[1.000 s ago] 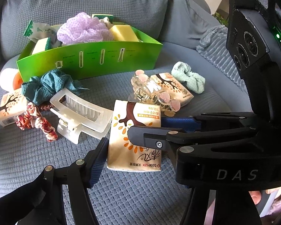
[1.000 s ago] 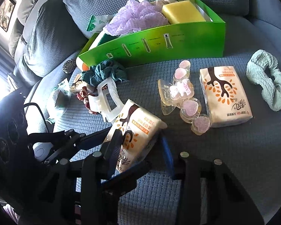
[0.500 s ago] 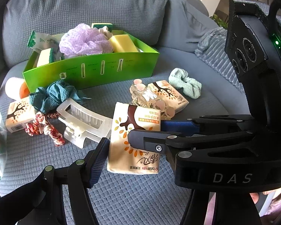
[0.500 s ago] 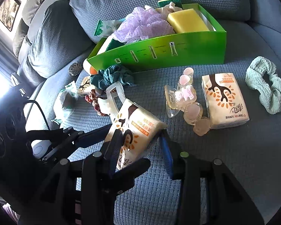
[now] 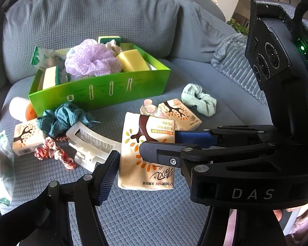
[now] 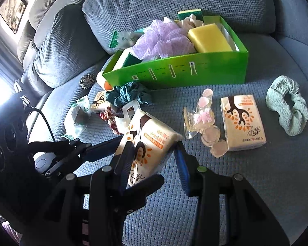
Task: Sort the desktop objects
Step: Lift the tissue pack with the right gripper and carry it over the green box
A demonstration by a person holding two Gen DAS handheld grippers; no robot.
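**Both tongs clamped on one tissue pack, lifted over the sofa seat**

Grey-blue sofa (image 6: pixel 246 194), woven seat cushion, back cushions behind; sunlit window at upper left in the right wrist view. No desk here, everything sits on the seat.

Green box (image 5: pixel 117 86) at the back of the seat, open top. Inside: purple mesh puff (image 5: pixel 92 59), yellow sponge (image 5: pixel 132 59), green-backed sponges, a green-and-white sachet sticking up at the left end.

Left tongs (image 5: pixel 149 153) and right tongs (image 6: pixel 154 157) both grip the same tissue pack (image 5: pixel 149 141). Cream wrap, brown tree print, orange dots. The pack is tilted and clear of the cushion, in front of the box. Left tongs pinch it side to side; right tongs reach in from the right and press on its faces with blue pads.

On the seat, loose:
- second tissue pack (image 6: pixel 242 123), flat, right of centre
- white claw clip (image 5: pixel 90 145), just left of the held pack
- mint scrunchie (image 6: pixel 287 106), far right
- teal scrunchie (image 5: pixel 59 119), against the box front
- clear clip with pink charms (image 6: pixel 203 121), touching the second pack's left edge
- small tissue pack (image 5: pixel 24 139), left side, beside a red patterned scrunchie (image 5: pixel 55 153)
- steel scourer (image 6: pixel 86 81), near the box's left end

Fingertips of a person show at the lower right of the left wrist view.
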